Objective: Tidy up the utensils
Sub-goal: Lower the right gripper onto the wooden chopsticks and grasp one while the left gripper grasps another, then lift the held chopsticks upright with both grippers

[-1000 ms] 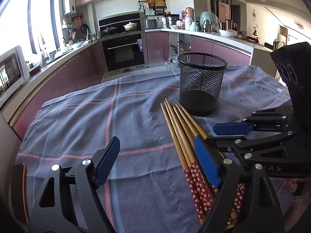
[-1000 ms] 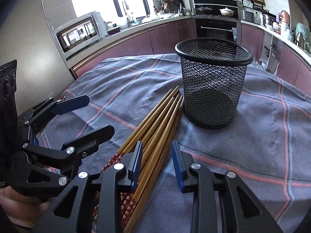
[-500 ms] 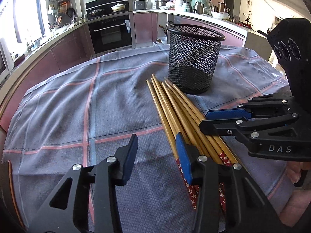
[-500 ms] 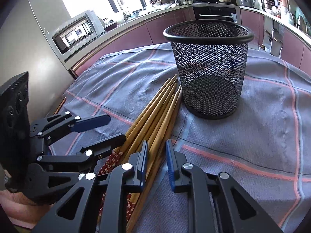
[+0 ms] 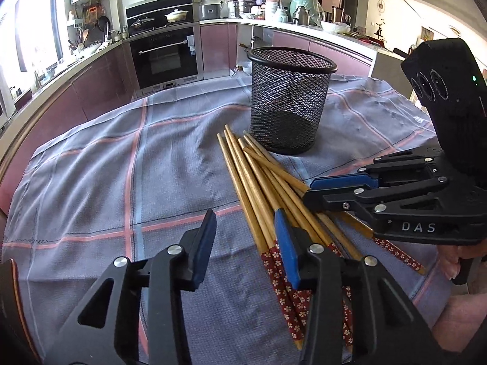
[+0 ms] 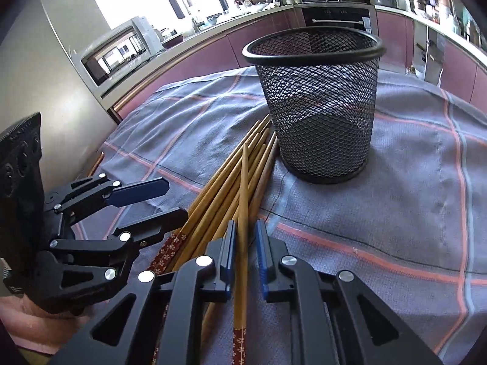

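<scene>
A single chopstick [image 6: 242, 213] is caught between the narrowly set pads of the right gripper [image 6: 243, 254], whose jaws have just been closing — in the right wrist view its tip is raised off the pile and points toward 12 o'clock. For the lift to go well, the stick should be raised clear of its neighbours before it is swung, so that none are dragged along, and then tipped tip-down over the rim of the mesh cup [image 6: 316, 112]. The grip sits toward the patterned end, so the long free end is likely to droop or swing; a slow turn would be wise.

The left gripper [image 5: 243, 252] is held partly open over the cloth at the pile's near end, its jaws lately narrowed. Nothing is seen gripped between them (the right-hand pad lies against or over the outer chopsticks; which cannot be told).

The remaining chopsticks [image 5: 258, 188] are seen as a loose fan of golden-brown sticks with red flower-patterned handles, lying on the grey checked tablecloth [image 5: 91, 182]. Their bare tips reach to the foot of the cup, at about 1 o'clock from the pile in the left wrist view. The cup stands upright and appears empty — its dark base shows through the mesh.
</scene>
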### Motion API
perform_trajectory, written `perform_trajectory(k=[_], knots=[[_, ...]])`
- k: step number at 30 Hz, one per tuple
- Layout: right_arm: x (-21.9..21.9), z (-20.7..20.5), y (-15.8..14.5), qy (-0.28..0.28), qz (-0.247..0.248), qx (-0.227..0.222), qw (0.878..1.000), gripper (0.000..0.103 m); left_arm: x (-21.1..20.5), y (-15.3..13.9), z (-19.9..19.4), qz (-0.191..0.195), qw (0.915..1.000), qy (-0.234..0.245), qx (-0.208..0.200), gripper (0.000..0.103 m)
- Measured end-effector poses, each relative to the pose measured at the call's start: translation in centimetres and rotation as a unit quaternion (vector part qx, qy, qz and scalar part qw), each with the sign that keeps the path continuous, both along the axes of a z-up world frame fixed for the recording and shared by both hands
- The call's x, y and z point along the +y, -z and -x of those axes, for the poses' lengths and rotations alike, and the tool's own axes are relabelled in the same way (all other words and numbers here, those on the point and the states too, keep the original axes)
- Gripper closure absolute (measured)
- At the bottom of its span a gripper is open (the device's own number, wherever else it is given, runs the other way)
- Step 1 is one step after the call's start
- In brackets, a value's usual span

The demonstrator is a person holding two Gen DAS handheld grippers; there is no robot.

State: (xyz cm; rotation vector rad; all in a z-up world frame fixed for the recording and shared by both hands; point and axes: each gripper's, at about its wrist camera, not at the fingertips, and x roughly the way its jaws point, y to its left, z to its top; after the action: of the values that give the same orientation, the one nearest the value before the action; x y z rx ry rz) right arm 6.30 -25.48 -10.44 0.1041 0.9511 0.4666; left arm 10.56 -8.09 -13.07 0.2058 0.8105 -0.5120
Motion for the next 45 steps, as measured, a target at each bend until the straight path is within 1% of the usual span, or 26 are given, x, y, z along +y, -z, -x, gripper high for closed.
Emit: perform_trajectory(k=[4,6,8,14,15,17,18,24,26,28,29,32,33,38,39,40,41,44,45], knots=[[0.0,-0.4,0.0,-0.011,0.004,0.001,1.0,0.091,-0.6,0.2,-0.5,-0.001,0.9999,0.01,0.01,0.063],[-0.1,-0.4,0.0,-0.015,0.002,0.002,1.0,0.094,-0.7,0.5,-1.0,0.006,0.9995,0.014,0.026,0.064],[-0.1,-0.3,0.0,-0.016,0.002,-0.001,1.0,0.097,-0.9,0.8,-1.5,0.012,0.9987,0.018,0.045,0.071],[-0.7,0.0,-0.2,-0.01,-0.006,-0.007,1.0,0.097,-0.6,0.8,-1.8,0.017,0.9981,0.008,0.058,0.075],[-0.8,0.0,-0.2,-0.009,-0.007,-0.007,1.0,0.097,-0.5,0.6,-1.8,0.017,0.9981,0.004,0.059,0.08],[-1.1,0.2,-0.3,-0.01,-0.009,-0.009,1.0,0.097,0.0,0.7,-1.8,0.022,0.9979,-0.001,0.061,0.085],[-1.1,0.3,-0.4,-0.01,-0.009,-0.009,1.0,0.097,0.3,0.8,-1.8,0.025,0.9976,-0.004,0.065,0.09],[-1.0,0.5,-0.8,-0.016,-0.009,-0.017,1.0,0.097,1.1,0.8,-2.0,0.029,0.9968,-0.011,0.073,0.095],[-1.0,0.7,-0.9,-0.019,-0.01,-0.021,1.0,0.097,1.3,0.9,-2.0,0.03,0.9966,-0.012,0.075,0.094],[-1.1,0.8,-1.0,-0.02,-0.009,-0.023,0.999,0.097,1.2,1.0,-2.2,0.021,0.9971,-0.019,0.07,0.086],[-1.2,0.8,-1.1,-0.02,-0.009,-0.025,0.999,0.097,1.1,1.0,-2.3,0.016,0.9974,-0.02,0.068,0.085],[-1.1,1.0,-1.4,-0.022,-0.008,-0.03,0.999,0.097,0.7,0.7,-2.7,-0.001,0.9982,-0.016,0.057,0.078],[-1.1,1.0,-1.5,-0.022,-0.008,-0.032,0.999,0.097,0.5,0.7,-2.9,-0.002,0.9984,-0.014,0.055,0.074],[-1.0,1.2,-1.8,-0.024,-0.007,-0.038,0.999,0.097,0.2,0.9,-4.1,0.003,0.9978,-0.008,0.066,0.075],[-1.0,1.3,-1.9,-0.024,-0.008,-0.039,0.999,0.097,0.3,0.9,-4.3,0.009,0.9974,-0.009,0.071,0.078],[-1.0,1.3,-2.0,-0.025,-0.008,-0.04,0.999,0.097,0.4,1.0,-4.4,0.014,0.9971,-0.009,0.074,0.082],[-1.1,1.4,-2.0,-0.025,-0.008,-0.041,0.999,0.097,0.5,1.0,-4.6,0.018,0.9968,-0.01,0.077,0.083],[-1.3,1.4,-2.2,-0.025,-0.01,-0.043,0.999,0.097,0.6,1.0,-4.6,0.022,0.9965,-0.012,0.08,0.084],[-1.3,1.4,-2.2,-0.025,-0.01,-0.044,0.999,0.097,0.8,1.1,-4.6,0.023,0.9964,-0.014,0.081,0.081]])
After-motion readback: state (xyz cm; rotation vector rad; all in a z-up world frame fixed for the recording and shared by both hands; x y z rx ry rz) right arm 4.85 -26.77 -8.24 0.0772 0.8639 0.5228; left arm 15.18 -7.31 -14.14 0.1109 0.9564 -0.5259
